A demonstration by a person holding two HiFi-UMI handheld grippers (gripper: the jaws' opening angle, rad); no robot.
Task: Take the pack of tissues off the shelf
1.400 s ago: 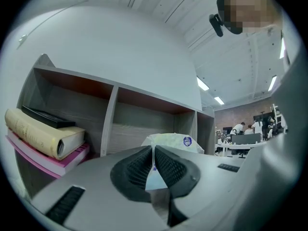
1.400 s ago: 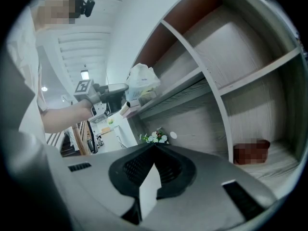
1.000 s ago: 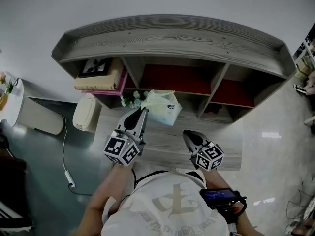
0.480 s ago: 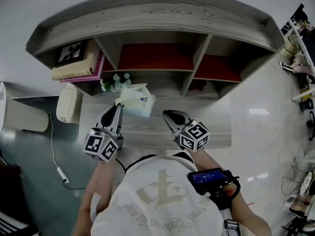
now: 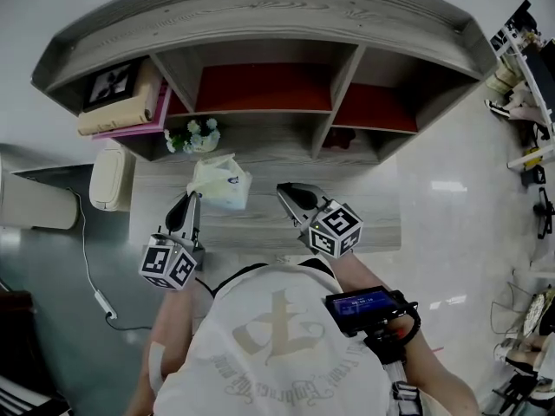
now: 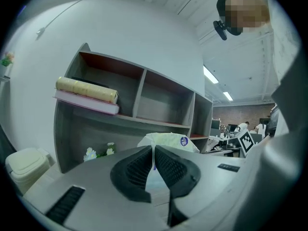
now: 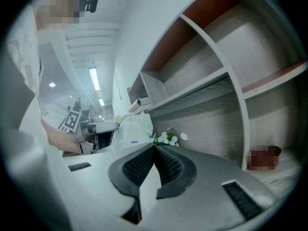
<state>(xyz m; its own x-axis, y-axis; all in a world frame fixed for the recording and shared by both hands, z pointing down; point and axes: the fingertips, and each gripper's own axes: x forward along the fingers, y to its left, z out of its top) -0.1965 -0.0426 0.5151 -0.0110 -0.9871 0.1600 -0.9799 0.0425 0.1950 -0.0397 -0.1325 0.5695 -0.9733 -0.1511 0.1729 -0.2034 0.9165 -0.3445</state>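
Tissue pack (image 5: 218, 183) at tip of left hand-held gripper (image 5: 191, 199), jaws seemingly pinching its edge, right hand-held gripper (image 5: 284, 189) closed

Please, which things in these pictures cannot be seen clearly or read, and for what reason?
1. The blue label on the pack of tissues: too small to read, left gripper view.
2. A small dark thing in the shelf's lower right compartment: blurred over in the right gripper view, shadowed and tiny in the head view.
3. How much of the pack the left gripper pinches: only a thin edge shows between its jaws.
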